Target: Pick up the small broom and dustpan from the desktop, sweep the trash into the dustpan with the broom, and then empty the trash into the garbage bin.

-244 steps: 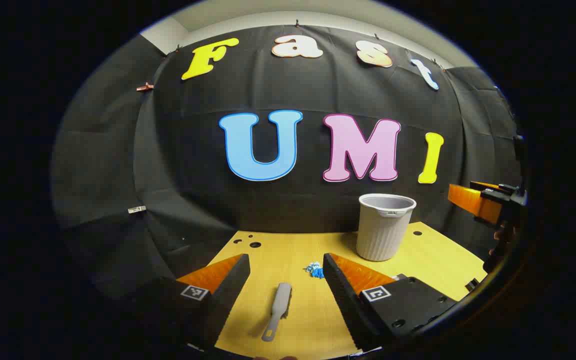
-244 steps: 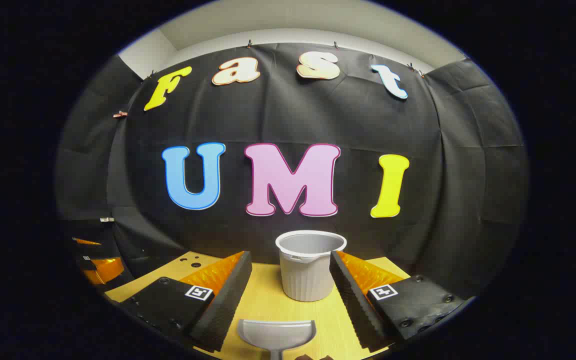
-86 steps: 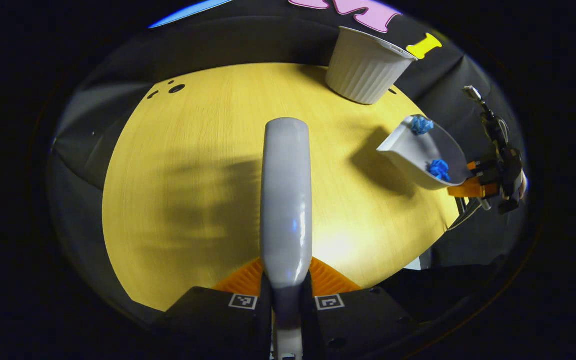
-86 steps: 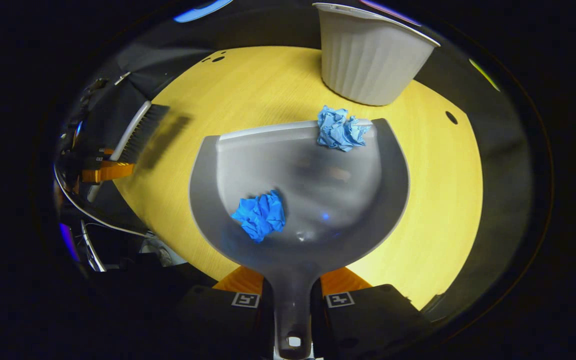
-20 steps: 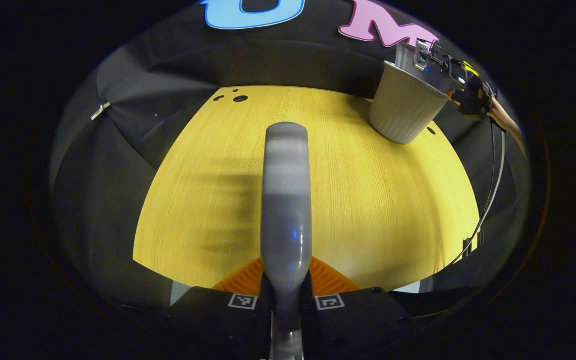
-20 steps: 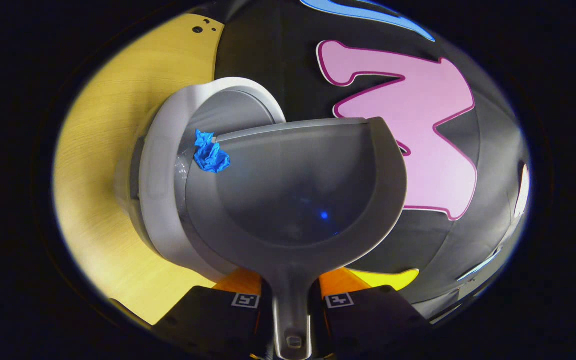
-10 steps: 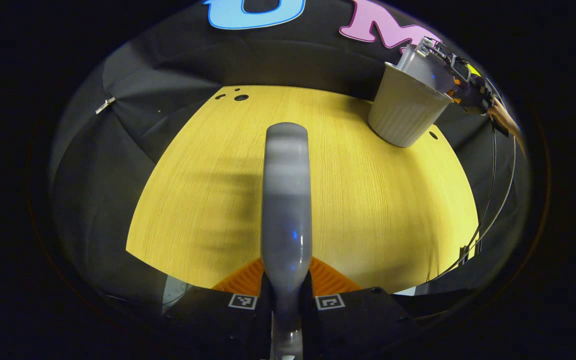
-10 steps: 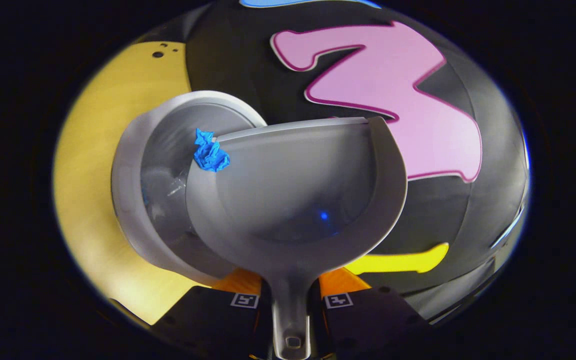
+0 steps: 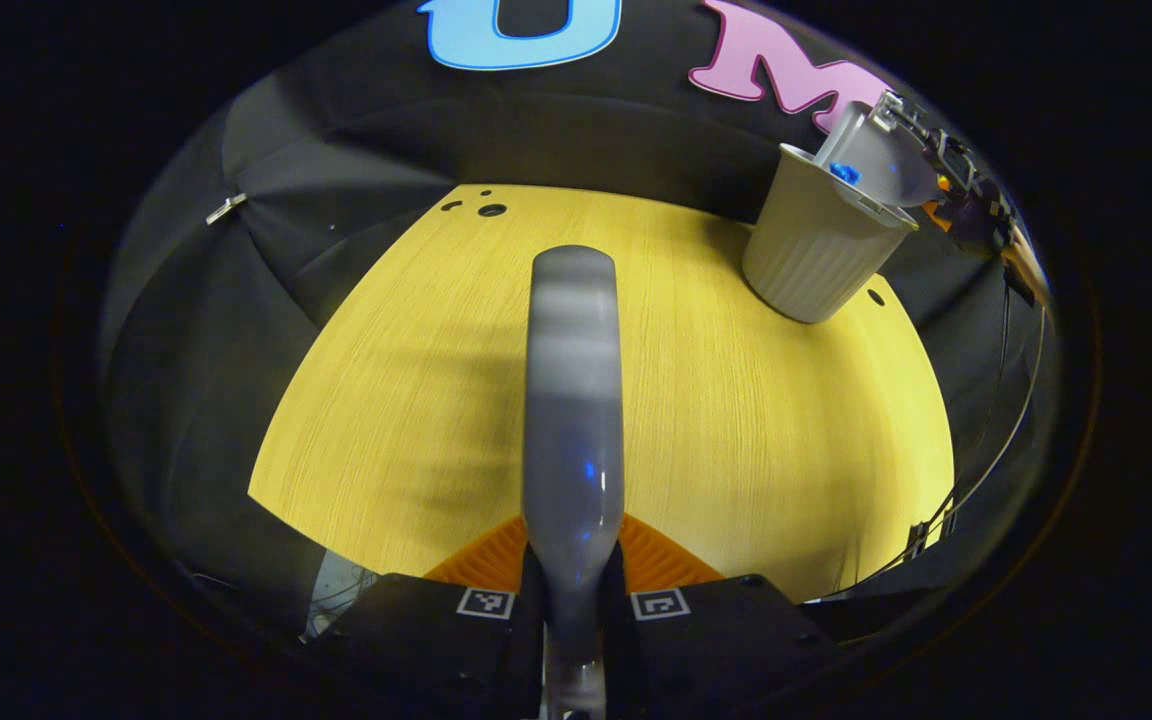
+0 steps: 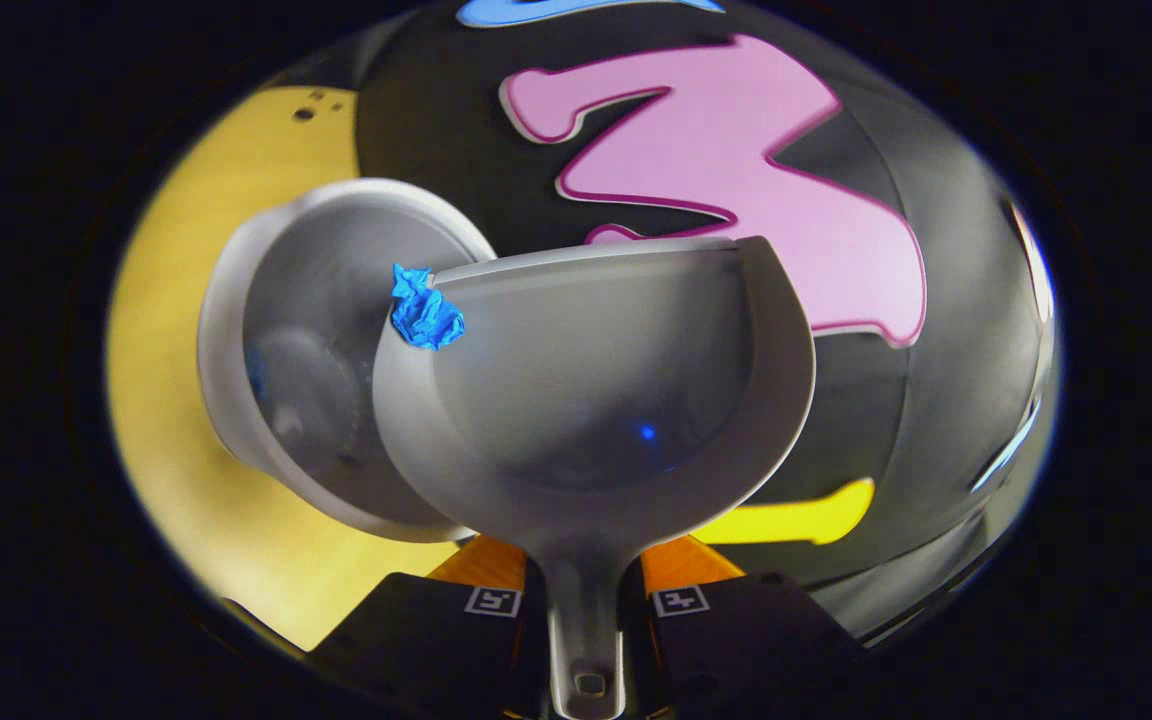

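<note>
Yellow tabletop (image 9: 736, 420) carrying the grey bin (image 9: 816, 250). Above the bin's mouth, tilted dustpan (image 10: 596, 390), handle clamped in right claw (image 10: 584, 610). Away from the bin, broom (image 9: 572, 400), gripped by left claw (image 9: 572, 600). Blue wad (image 10: 424, 310) at dustpan lip, over the bin.

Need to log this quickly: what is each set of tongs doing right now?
Left tongs: closed on the broom.
Right tongs: closed on the dustpan, tipped over the bin.

1. We see a glossy grey plastic broom (image 9: 573, 400) over the matt yellow wood-grain desktop (image 9: 736, 420).
2. We note the smooth, faintly shiny grey plastic dustpan (image 10: 596, 400) carrying a crumpled blue paper wad (image 10: 425, 310).
3. We find the garbage bin (image 9: 816, 255) ribbed, matt pale plastic.
</note>
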A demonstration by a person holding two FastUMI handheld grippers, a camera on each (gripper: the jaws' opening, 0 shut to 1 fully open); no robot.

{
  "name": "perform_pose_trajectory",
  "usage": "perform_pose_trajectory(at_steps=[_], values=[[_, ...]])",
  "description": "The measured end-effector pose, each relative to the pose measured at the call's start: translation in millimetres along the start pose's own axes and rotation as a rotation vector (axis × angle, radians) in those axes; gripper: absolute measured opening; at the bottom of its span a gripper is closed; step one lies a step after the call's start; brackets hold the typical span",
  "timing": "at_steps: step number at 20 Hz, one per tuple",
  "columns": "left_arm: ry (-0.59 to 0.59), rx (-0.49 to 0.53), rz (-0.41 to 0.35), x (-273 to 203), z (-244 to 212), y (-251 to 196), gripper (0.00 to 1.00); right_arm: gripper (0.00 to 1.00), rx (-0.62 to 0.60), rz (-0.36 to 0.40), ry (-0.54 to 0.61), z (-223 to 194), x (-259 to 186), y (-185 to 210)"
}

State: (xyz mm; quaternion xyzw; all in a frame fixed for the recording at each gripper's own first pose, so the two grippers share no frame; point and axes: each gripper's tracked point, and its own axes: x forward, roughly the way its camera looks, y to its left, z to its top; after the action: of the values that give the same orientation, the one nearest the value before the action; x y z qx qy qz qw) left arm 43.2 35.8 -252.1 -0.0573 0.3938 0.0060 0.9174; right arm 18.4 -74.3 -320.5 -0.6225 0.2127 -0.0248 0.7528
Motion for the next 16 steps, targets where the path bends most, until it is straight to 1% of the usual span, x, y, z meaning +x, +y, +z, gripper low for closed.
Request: perform_pose_trajectory(at_steps=[3,5,7,8,10,11,14,16], values=[[0.009,0.04,-0.052,8.3,5.8,0.3,0.28,0.33,-0.185,-0.075,0.001,16.9,0.5,-20.3],[0.019,0.056,-0.084,12.6,9.2,5.8,0.28,0.33,-0.284,-0.126,-0.005,26.1,-6.3,-29.2],[0.033,0.071,-0.108,18.3,10.7,15.7,0.28,0.33,-0.341,-0.142,0.004,22.7,-3.9,-35.3],[0.038,0.08,-0.117,20.8,13.1,21.0,0.28,0.33,-0.347,-0.142,0.02,19.8,-3.8,-36.8],[0.038,0.109,-0.124,25.2,18.5,31.0,0.28,0.33,-0.346,-0.141,0.056,17.9,-6.3,-33.6],[0.036,0.118,-0.129,27.8,22.1,36.7,0.28,0.33,-0.327,-0.133,0.074,18.8,-6.7,-31.4],[0.029,0.126,-0.144,32.8,31.0,48.0,0.28,0.33,-0.207,-0.102,0.137,15.0,-13.9,-32.4],[0.022,0.129,-0.151,33.0,35.5,52.1,0.28,0.33,-0.057,-0.048,0.184,2.8,-19.5,-33.4]])
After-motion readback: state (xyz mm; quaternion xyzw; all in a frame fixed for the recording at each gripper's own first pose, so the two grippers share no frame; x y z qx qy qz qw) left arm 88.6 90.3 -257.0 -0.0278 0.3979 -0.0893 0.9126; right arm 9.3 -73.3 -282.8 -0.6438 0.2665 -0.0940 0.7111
